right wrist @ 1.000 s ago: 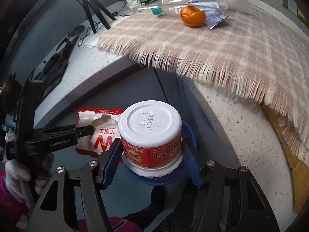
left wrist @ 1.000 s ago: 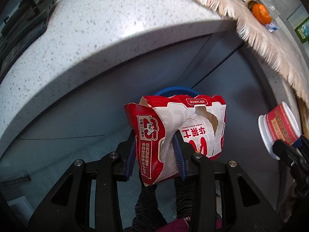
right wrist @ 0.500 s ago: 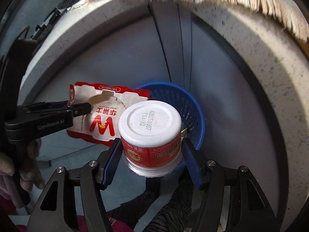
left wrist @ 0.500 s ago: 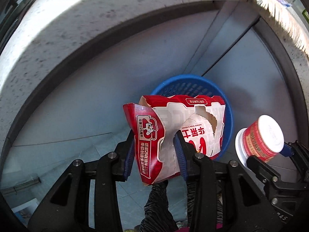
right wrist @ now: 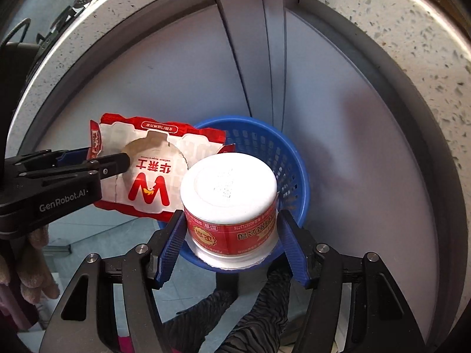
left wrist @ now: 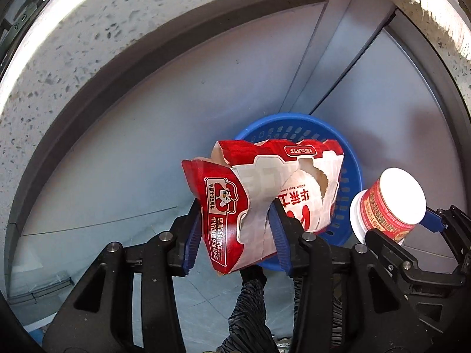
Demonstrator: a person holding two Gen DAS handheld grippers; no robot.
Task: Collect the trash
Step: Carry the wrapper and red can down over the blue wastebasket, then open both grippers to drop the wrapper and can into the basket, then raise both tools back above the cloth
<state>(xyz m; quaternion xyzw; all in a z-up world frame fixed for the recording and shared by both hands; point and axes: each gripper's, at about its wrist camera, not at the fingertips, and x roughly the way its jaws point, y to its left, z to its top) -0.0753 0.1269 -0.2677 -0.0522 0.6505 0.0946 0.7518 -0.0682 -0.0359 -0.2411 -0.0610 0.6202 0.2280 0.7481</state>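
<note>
Left gripper [left wrist: 235,229] pointing down over the round blue plastic mesh basket [left wrist: 350,161] on the floor, with the torn red-and-white paper food carton [left wrist: 265,194] between the jaws; jaws opening now, carton not yet fallen, the left pad apparently just off the paper (contact on the right pad hard to judge). Carton hanging above the basket's left part, partly past the rim.

Further right, right gripper [right wrist: 232,235] clamped on the squat white-lidded tub with the red printed label [right wrist: 229,200], both blue pads pressed against its sides, tub hanging bottom-up directly over the basket. Speckled stone desk [right wrist: 397,29] curving overhead, grey cabinet fronts behind.

Step in hand, by the look of it: dropping both pieces into the basket. Next: full release of the carton, perhaps nudged rightward first to clear the rim, then release of the tub.
</note>
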